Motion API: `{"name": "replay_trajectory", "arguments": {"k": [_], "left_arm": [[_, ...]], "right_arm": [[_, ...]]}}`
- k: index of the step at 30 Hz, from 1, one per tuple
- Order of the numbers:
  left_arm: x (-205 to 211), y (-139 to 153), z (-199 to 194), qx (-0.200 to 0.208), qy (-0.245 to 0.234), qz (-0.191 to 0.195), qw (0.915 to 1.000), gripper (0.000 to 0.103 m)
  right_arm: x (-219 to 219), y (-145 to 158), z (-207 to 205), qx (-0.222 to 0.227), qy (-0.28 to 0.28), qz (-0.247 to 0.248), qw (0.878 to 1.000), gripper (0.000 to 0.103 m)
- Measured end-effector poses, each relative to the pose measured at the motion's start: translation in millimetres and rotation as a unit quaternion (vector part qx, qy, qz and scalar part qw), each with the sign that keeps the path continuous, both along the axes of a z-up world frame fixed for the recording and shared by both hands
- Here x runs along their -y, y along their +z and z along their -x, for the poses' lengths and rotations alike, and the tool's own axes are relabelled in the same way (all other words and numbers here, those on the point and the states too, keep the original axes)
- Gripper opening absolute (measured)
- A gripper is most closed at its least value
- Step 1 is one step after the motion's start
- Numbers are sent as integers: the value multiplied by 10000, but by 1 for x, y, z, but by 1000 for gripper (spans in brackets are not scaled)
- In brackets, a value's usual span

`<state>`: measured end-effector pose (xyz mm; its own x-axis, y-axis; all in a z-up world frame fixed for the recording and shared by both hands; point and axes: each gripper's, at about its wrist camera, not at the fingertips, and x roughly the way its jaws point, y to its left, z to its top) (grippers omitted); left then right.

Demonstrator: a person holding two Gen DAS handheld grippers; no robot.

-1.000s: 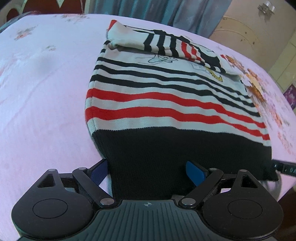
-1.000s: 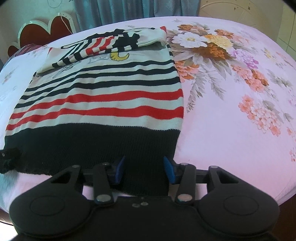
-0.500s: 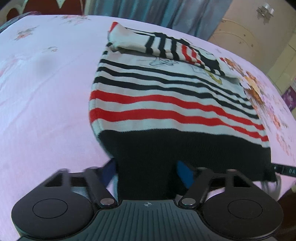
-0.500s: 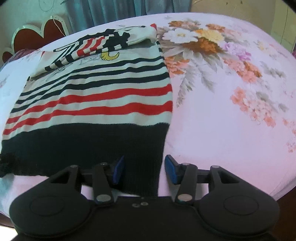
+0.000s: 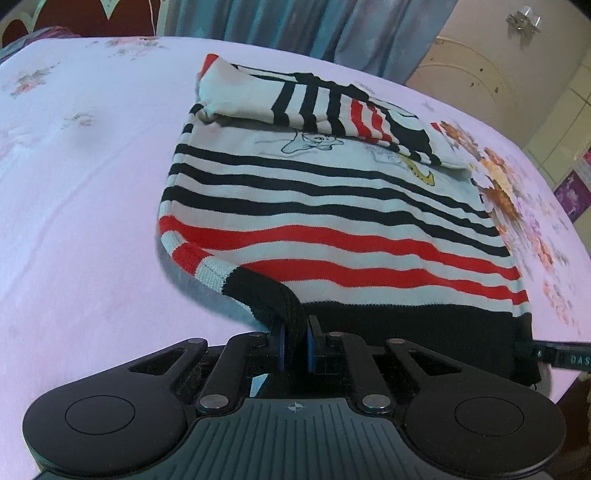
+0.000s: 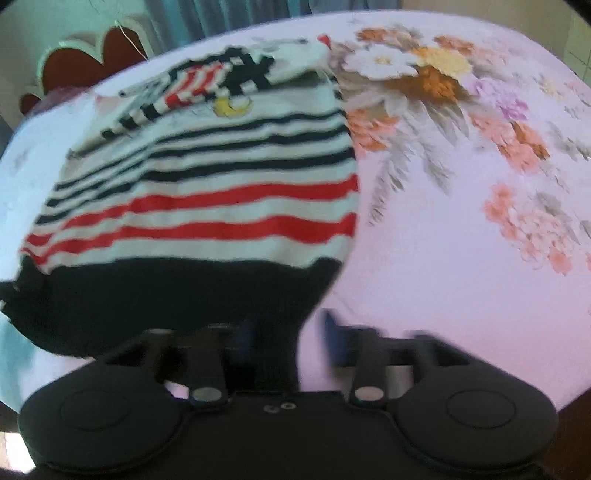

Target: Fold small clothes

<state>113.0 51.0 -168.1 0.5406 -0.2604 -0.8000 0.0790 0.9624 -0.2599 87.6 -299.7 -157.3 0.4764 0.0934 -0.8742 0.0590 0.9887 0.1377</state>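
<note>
1. Left wrist view: the left gripper (image 5: 294, 345) has its jaws nearly together, pinching a bunched ridge of the black hem of the sweater (image 5: 332, 206). The blue pads (image 5: 311, 343) press the knit from both sides.
2. The sweater lies on the bed (image 5: 81, 206), which is covered by a pink sheet. It is striped – thin black bands over white higher up, two broad red bands lower, then a solid black hem.
3. Its left hem corner is lifted off the sheet and curls toward the gripper, showing the ribbed edge and a shadow beneath.
4. A striped sleeve (image 5: 332, 110) is folded across the top of the sweater, over a line-drawn cartoon print.
5. At the right edge of this view, a black part of the right gripper (image 5: 561, 356) sits beside the sweater's right hem corner.
6. Blue curtains (image 5: 295, 26) hang behind the bed.
7. Right wrist view – blurred: the right gripper (image 6: 286, 332) has its jaws opening, about half wide. The black hem hangs between them, but the right pad (image 6: 332, 332) stands clear of the cloth; the left pad is lost against the dark knit.
8. The sweater spreads up and to the left of the gripper, its right edge running beside the flower print (image 6: 424, 74) on the sheet.
9. A red scalloped headboard (image 6: 92, 62) stands at the far left.
</note>
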Motion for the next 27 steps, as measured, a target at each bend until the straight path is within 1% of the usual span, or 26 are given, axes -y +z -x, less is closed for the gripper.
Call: {"name": "replay_trajectory", "arguments": {"k": [1,2,3,4,5,6,9,11,14,17,21,25,27], "left_arm": [[1,0,-2,-19,-23,8,10000,10],[1,1,-4,-17,-40,23,10000,10],[1,3,-6,-12,-54,44,10000,10],[1,5,-9,-6,-55,82,10000,10],[1,8,-12,14,-51,119,9999,10],[1,11,-16,44,-38,146,9999,10],[-2,23,-34,161,40,297,9994,10],[-2,31,-48,265,96,391,9988,10],[-1,40,-81,460,194,530,9973,10],[1,48,-122,669,370,646,9950,10],[6,60,-173,998,527,641,9915,10],[10,67,-227,1107,645,639,9897,10],[14,68,-253,1150,694,562,9893,10]], "right_arm": [[1,-2,-1,-50,30,-118,9999,52],[0,-4,-3,-102,58,-155,9998,43],[-2,-3,-5,-124,131,-182,9997,23],[-3,-2,-8,-180,220,-307,9991,12],[-1,-2,-12,-281,264,-540,9978,10],[0,-1,-16,-334,264,-669,9968,10],[10,8,-29,-303,229,-1165,9925,10],[20,19,-42,-72,94,-1625,9866,9],[33,40,-68,405,-105,-1986,9792,9],[44,54,-109,766,-264,-2187,9724,9],[51,62,-168,1135,-330,-2138,9697,9],[60,58,-224,1239,-449,-2202,9665,9],[62,56,-248,1248,-475,-2211,9661,9]]}}
